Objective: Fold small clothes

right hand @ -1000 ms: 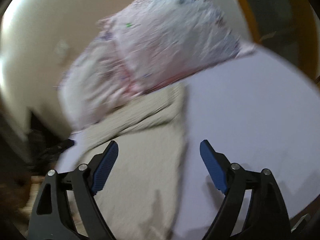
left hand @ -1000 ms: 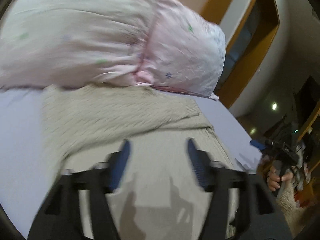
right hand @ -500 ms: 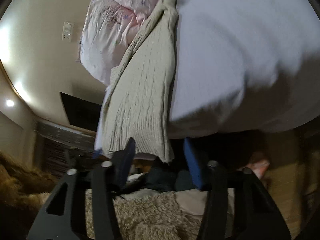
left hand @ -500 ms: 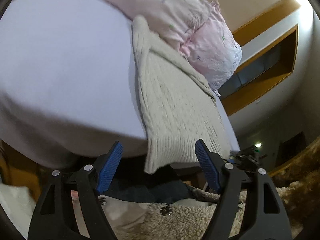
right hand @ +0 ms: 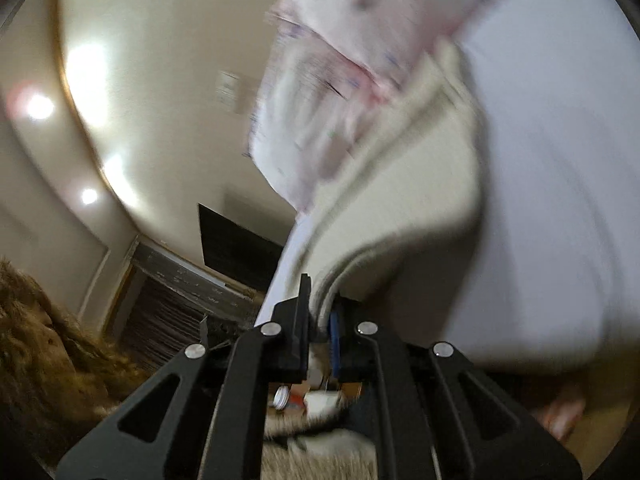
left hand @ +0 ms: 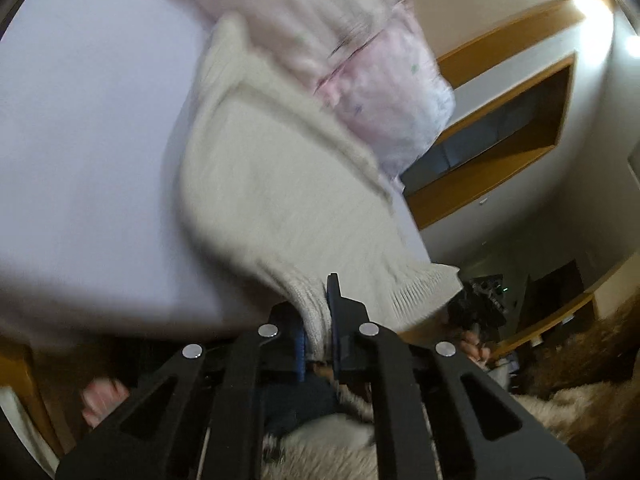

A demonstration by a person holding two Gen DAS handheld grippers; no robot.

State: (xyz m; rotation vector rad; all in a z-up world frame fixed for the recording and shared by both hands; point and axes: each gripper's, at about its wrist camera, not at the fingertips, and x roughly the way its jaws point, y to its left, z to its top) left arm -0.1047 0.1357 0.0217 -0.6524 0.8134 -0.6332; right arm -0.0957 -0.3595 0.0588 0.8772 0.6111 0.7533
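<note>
Left gripper (left hand: 318,320), at bottom centre of the left wrist view, is clamped on the ribbed hem of the cream knit sweater (left hand: 272,184), which stretches up the white bed (left hand: 80,120) toward a pink pillow (left hand: 384,92) at upper right. No writing is legible.

Right gripper (right hand: 320,316), at bottom centre of the right wrist view, pinches the sweater's (right hand: 404,208) folded edge; the bed (right hand: 560,200) fills the right side.

We see a knitted sweater (left hand: 280,184) lying on the bed (left hand: 88,128), its far end against the pillows (left hand: 360,64) at the head, its near hem past the bed's near edge, clamped between both hand-held grippers.

Bedroom: bed (left hand: 88,128), pillow (left hand: 384,92)
</note>
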